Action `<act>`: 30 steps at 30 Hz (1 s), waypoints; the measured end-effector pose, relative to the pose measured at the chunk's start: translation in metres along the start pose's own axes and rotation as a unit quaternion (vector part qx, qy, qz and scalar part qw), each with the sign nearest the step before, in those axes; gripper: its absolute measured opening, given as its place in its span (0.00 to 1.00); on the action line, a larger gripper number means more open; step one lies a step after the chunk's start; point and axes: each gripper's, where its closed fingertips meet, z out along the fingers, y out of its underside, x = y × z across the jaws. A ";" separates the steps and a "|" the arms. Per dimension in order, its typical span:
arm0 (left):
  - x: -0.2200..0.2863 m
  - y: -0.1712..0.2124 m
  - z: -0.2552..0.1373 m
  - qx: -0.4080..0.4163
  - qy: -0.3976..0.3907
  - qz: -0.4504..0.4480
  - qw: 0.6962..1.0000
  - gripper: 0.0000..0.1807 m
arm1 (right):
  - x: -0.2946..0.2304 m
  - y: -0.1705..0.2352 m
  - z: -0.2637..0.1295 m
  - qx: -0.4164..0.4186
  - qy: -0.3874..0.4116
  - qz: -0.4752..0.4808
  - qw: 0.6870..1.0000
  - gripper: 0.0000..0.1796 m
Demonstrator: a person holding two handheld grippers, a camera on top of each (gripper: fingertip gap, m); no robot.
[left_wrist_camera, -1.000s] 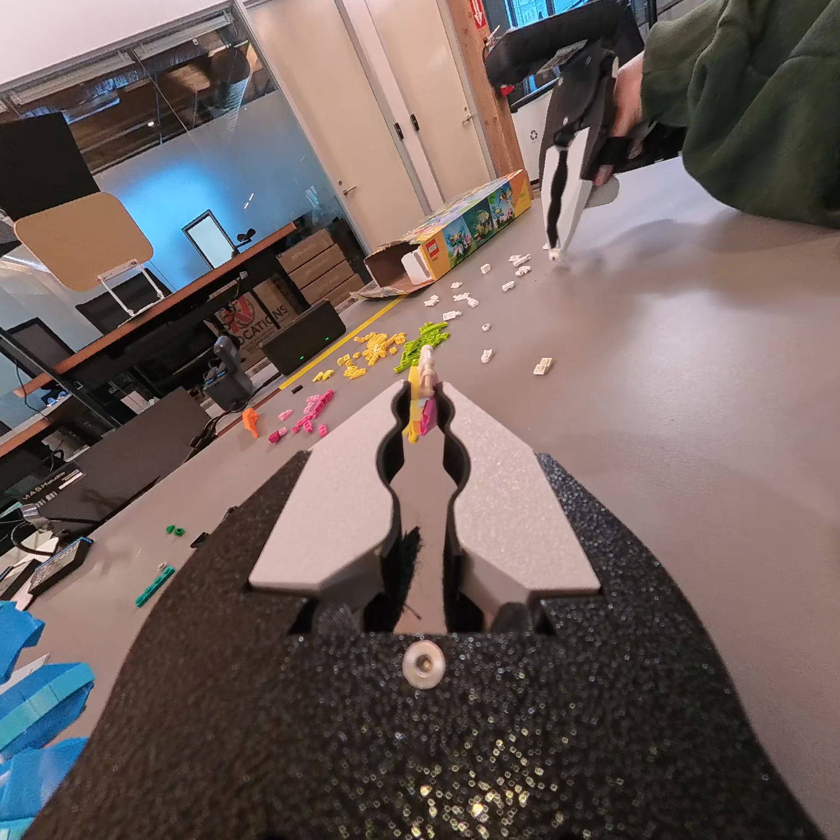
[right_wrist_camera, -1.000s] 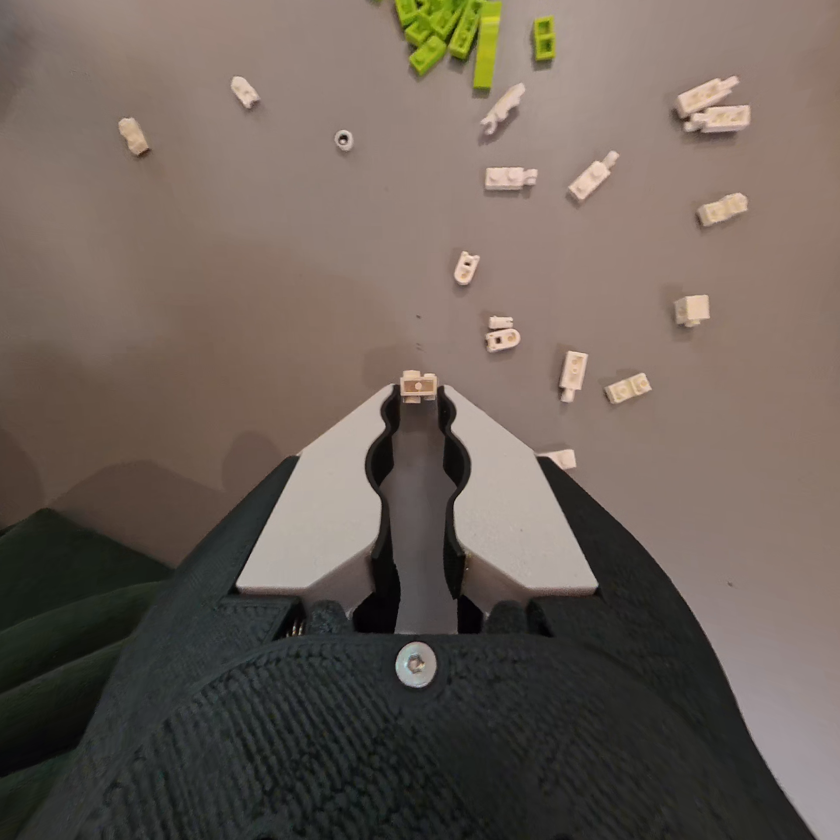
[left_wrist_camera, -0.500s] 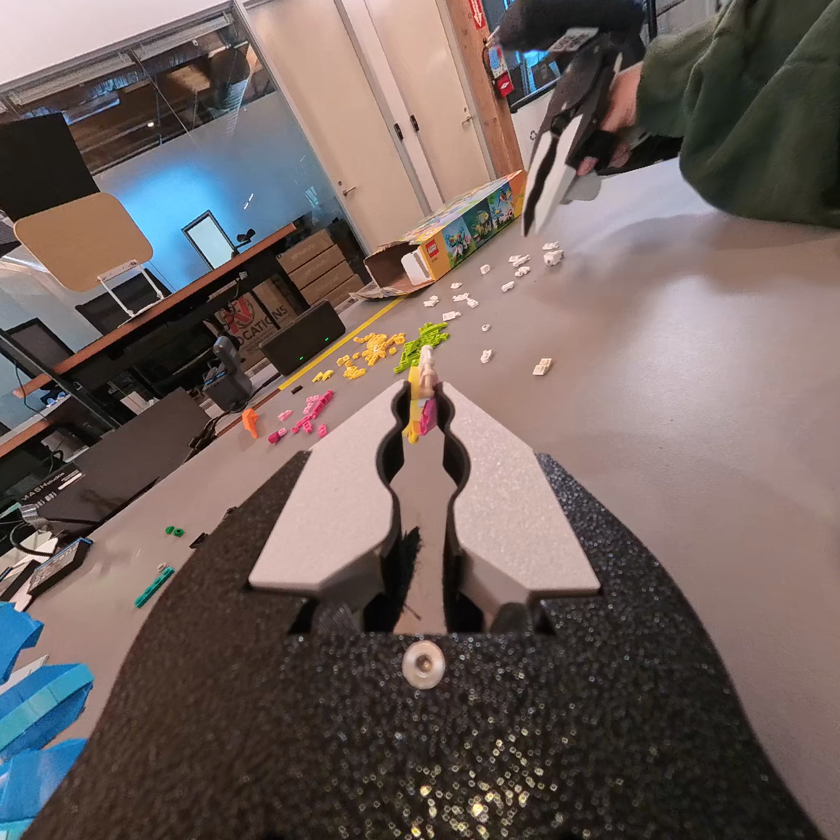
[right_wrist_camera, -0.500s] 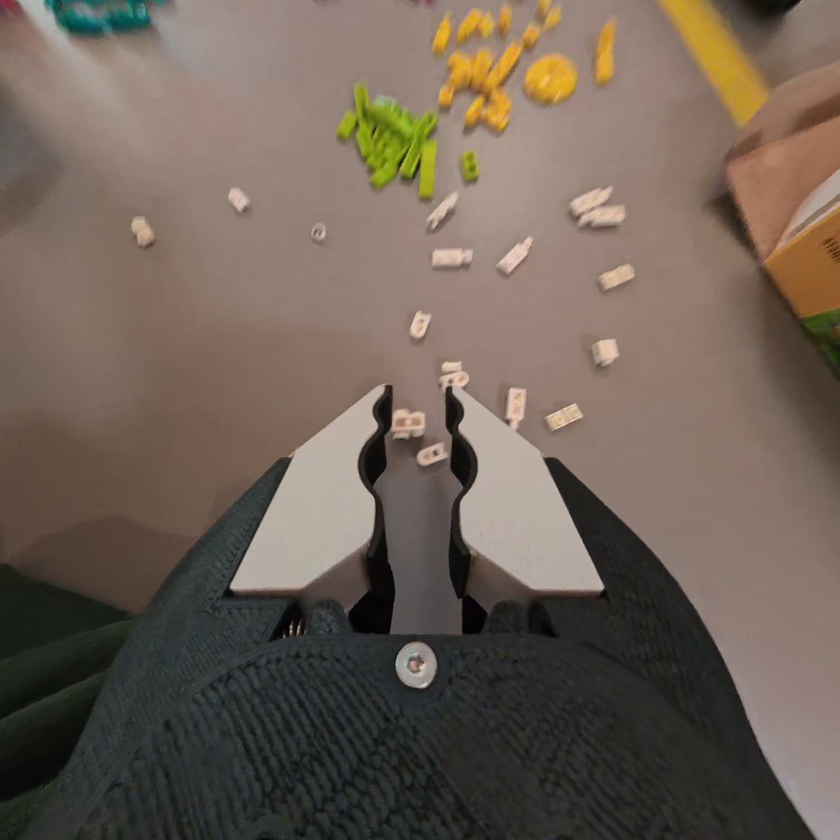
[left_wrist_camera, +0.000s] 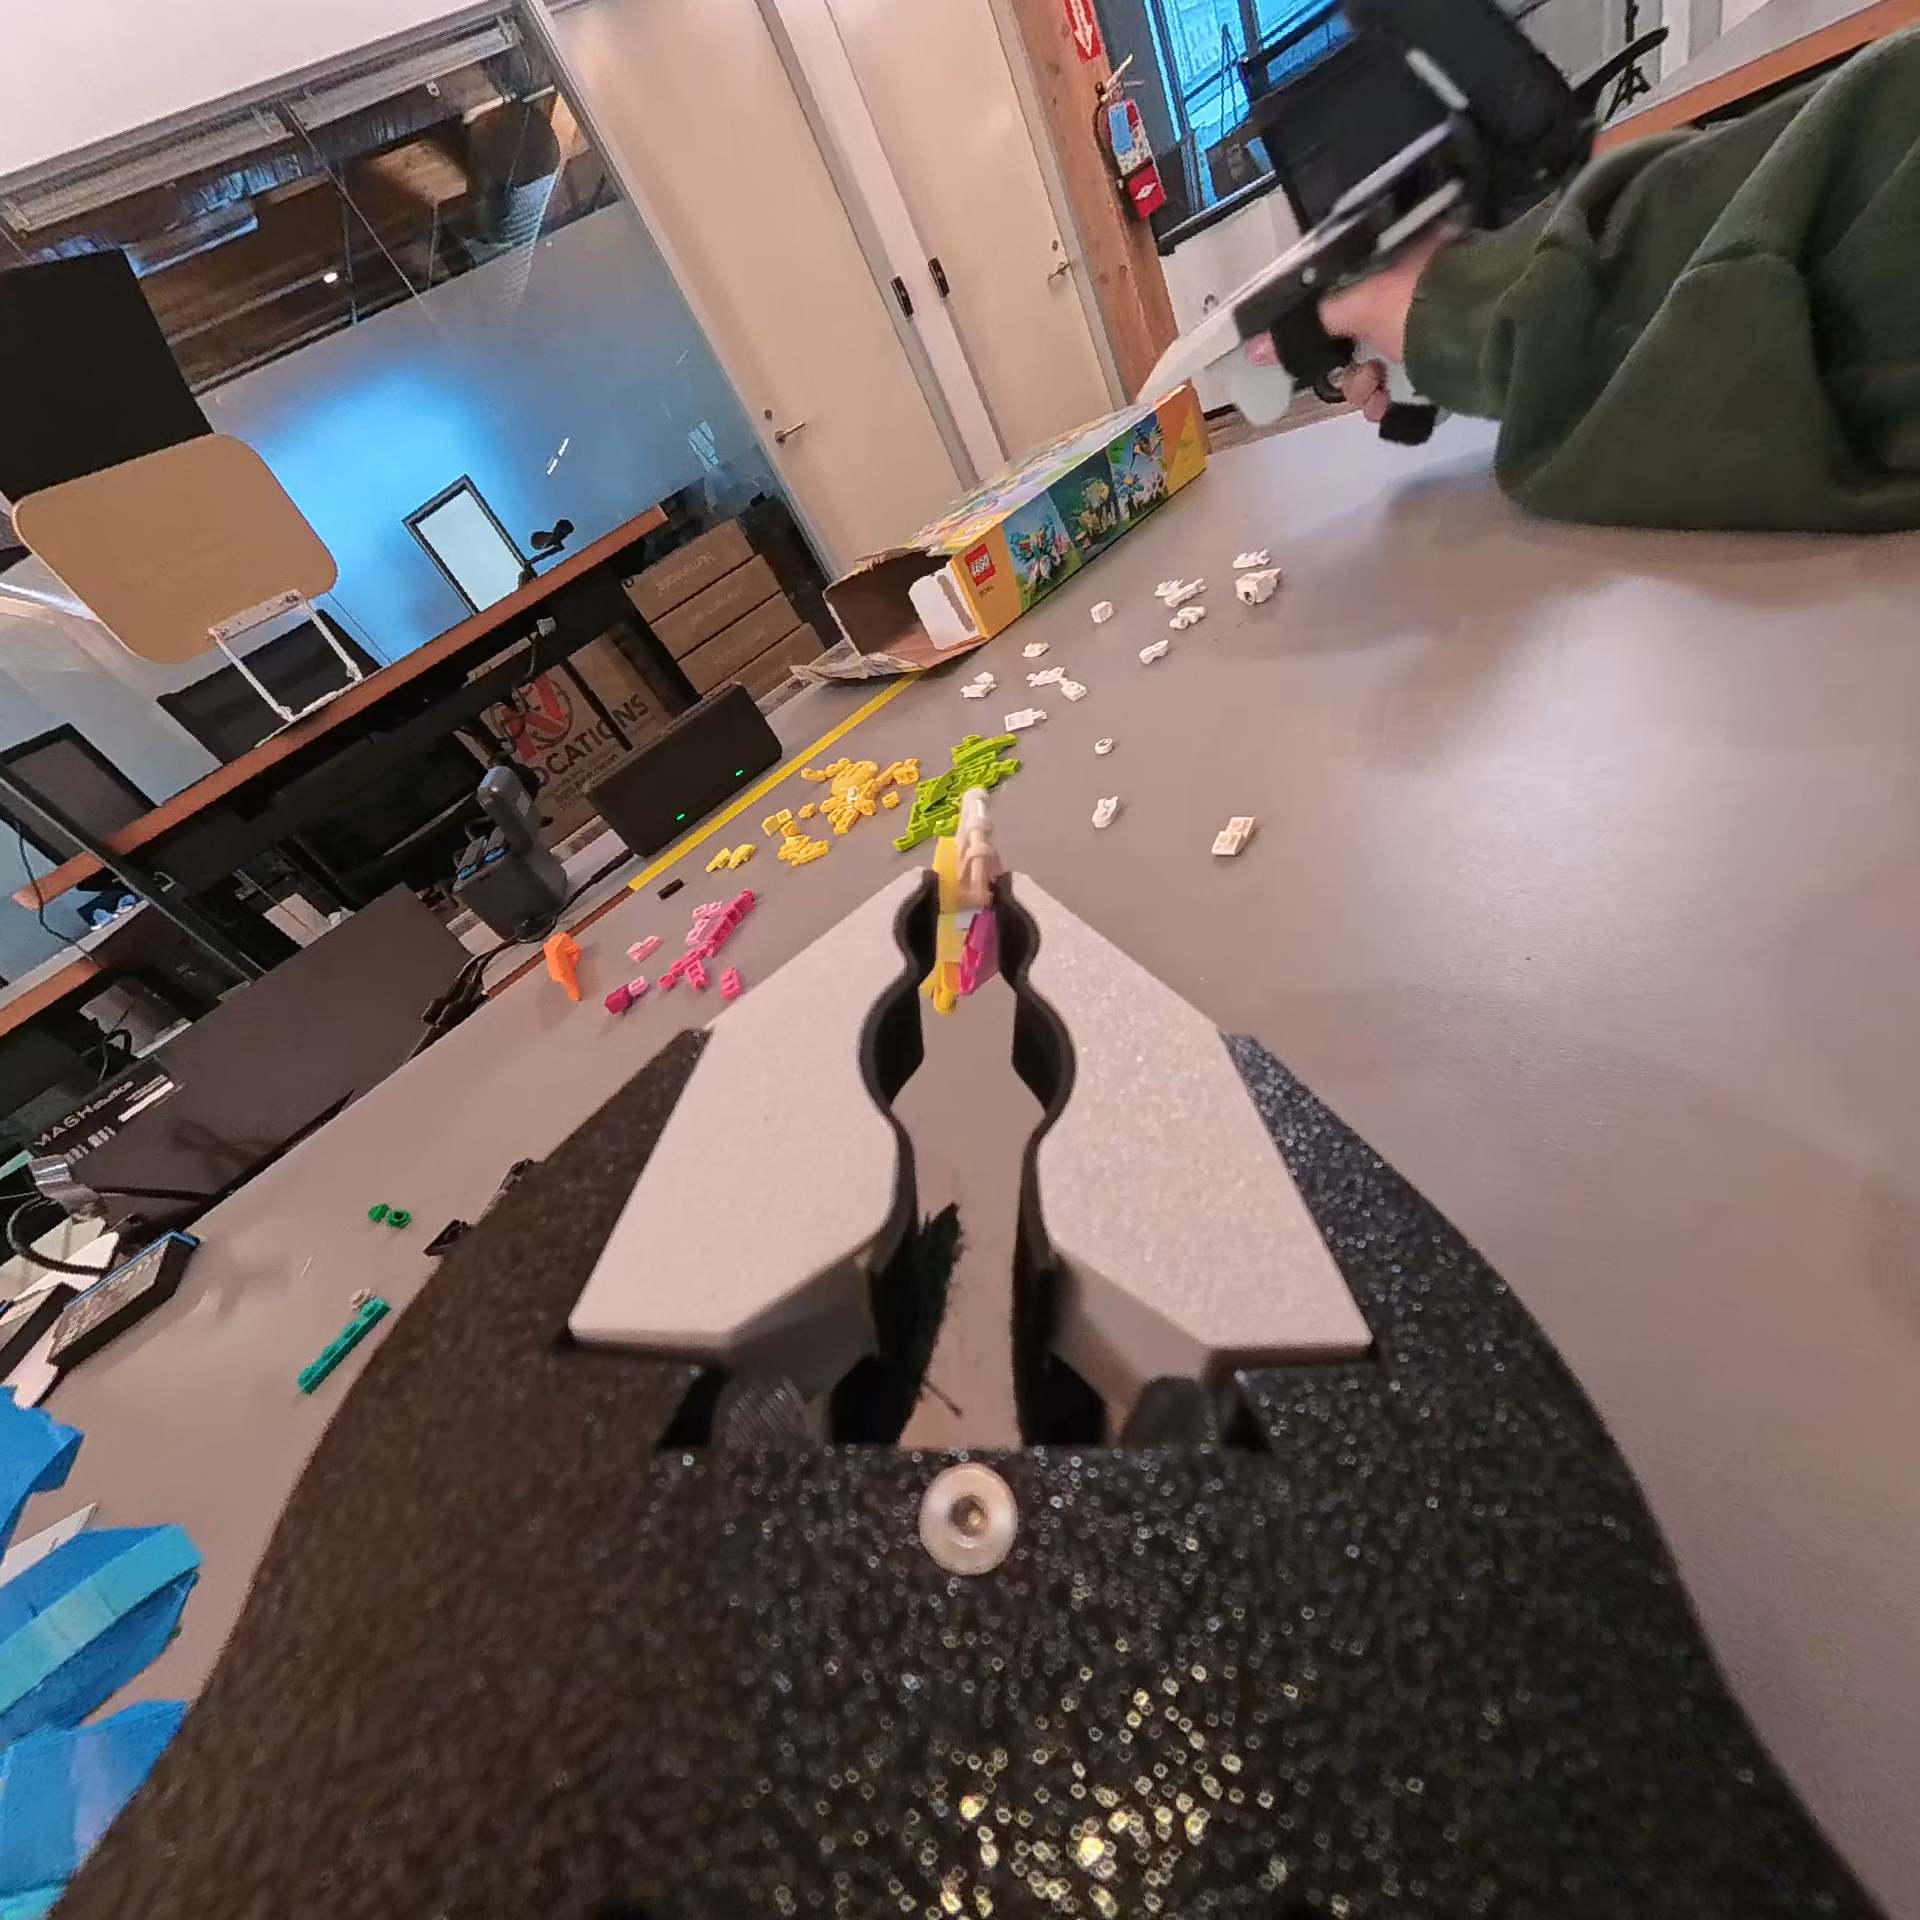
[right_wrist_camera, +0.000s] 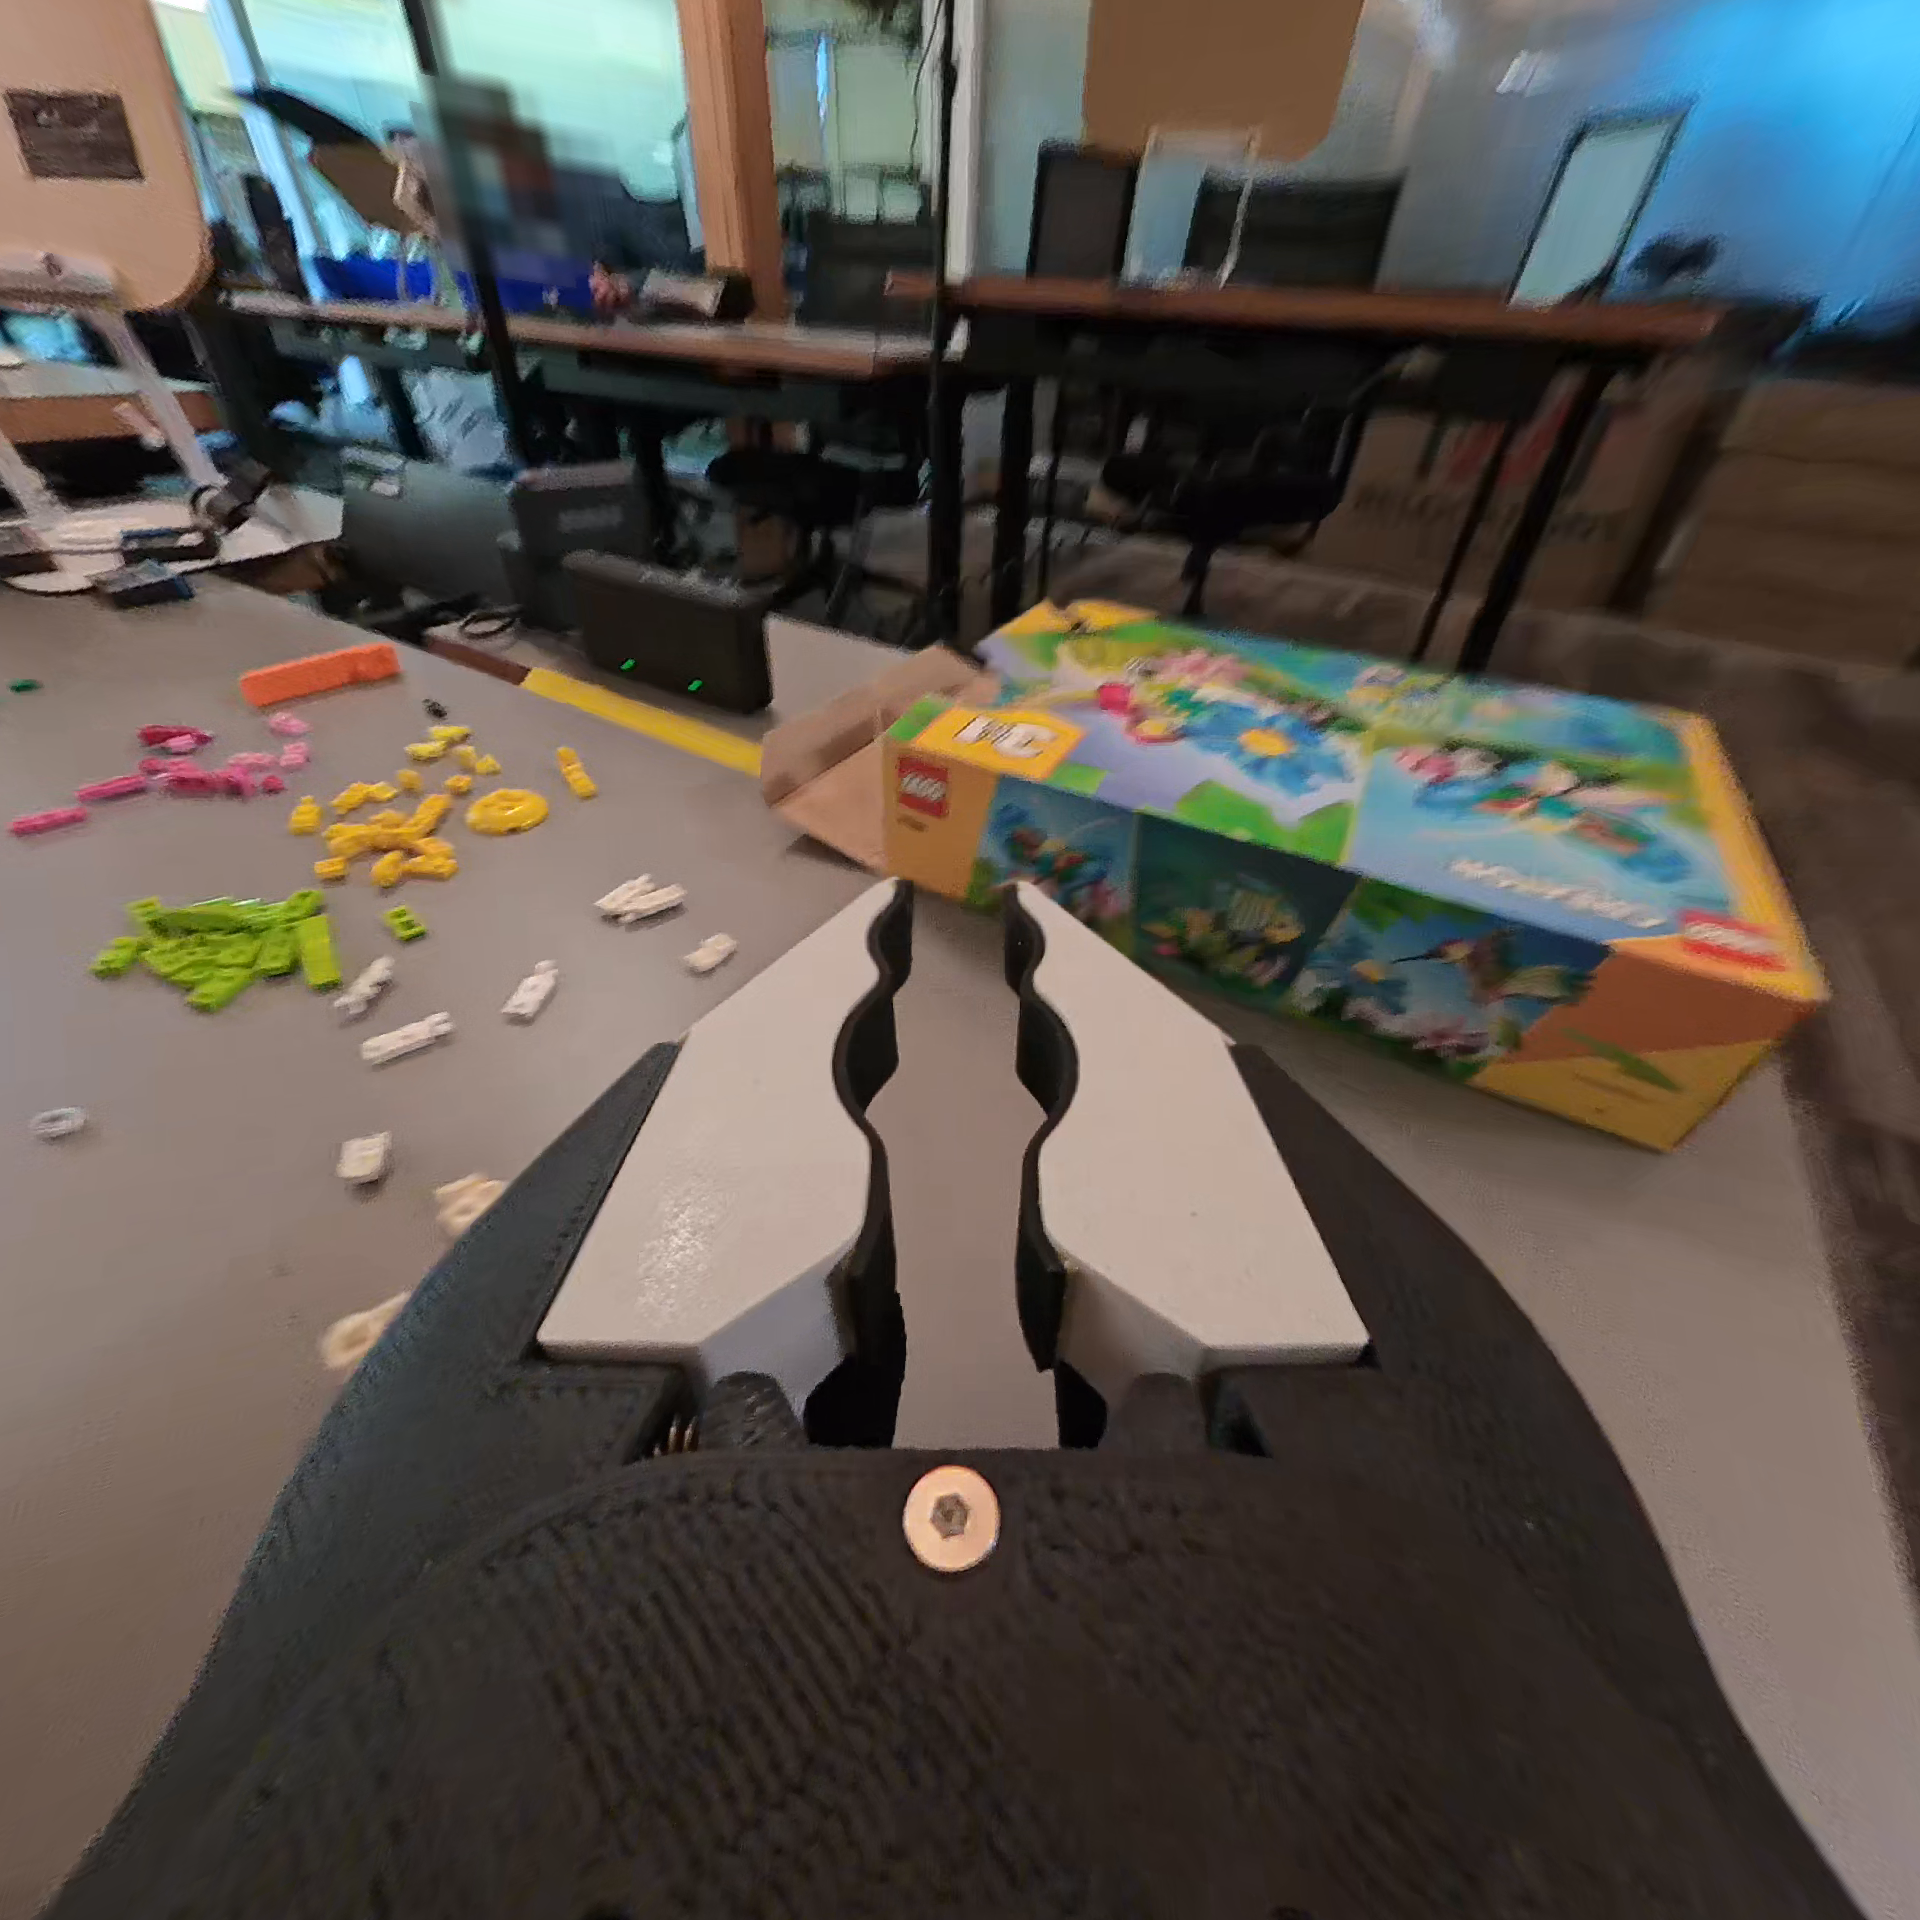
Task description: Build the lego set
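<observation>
From the left wrist view, the left gripper (left_wrist_camera: 961, 914) has its fingers clenched on a small sub-assembly (left_wrist_camera: 964, 920) of yellow, pink and pale pieces, held up off the grey table (left_wrist_camera: 1558, 935) with its pale end poking out past the tips. Beyond it the loose bricks lie sorted by colour: pink bricks (left_wrist_camera: 691, 951) nearest, then yellow bricks (left_wrist_camera: 842, 805) and lime bricks (left_wrist_camera: 951, 790), with white bricks (left_wrist_camera: 1143, 644) scattered farther on toward the open set box (left_wrist_camera: 1070, 530). At the top right the right gripper (left_wrist_camera: 1226, 353) is raised well above the table in a hand with a green sleeve (left_wrist_camera: 1714, 312). From the right wrist view, blurred as if mid-swing, that gripper's jaws stand apart with nothing between them; they point toward the box (right_wrist_camera: 1340, 862), and the white pieces (right_wrist_camera: 530, 987) lie off to the left and below. I'd judge the step in hand to be fetching a white piece to add to the held sub-assembly, and the right gripper has none in it. The next move looks to call for dropping back down over one white brick, lining the tips across its narrow sides, and closing gently so it doesn't skitter away.
</observation>
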 end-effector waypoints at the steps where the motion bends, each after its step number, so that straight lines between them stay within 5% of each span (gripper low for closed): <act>1: 0.000 0.000 0.000 -0.001 0.001 0.000 1.000 0.05 | -0.009 0.005 0.006 -0.036 -0.018 0.021 0.999 0.08; 6: 0.002 0.001 0.002 -0.003 0.006 0.001 1.000 0.05 | -0.071 0.031 0.047 -0.201 -0.090 0.077 0.972 0.08; 11: -0.001 0.001 0.001 -0.002 -0.001 0.002 1.000 0.05 | -0.088 0.056 0.073 -0.315 -0.067 0.069 0.944 0.12; 20: 0.000 0.001 0.001 -0.003 0.002 0.004 1.000 0.05 | -0.091 0.072 0.086 -0.354 -0.032 0.054 0.933 0.13; 27: -0.001 0.001 0.001 -0.002 -0.003 0.006 1.000 0.05 | -0.085 0.076 0.087 -0.349 -0.021 0.030 0.936 0.04; 30: -0.001 0.000 0.001 0.001 -0.004 0.008 1.000 0.05 | -0.101 0.068 0.087 -0.340 -0.067 -0.005 0.938 0.03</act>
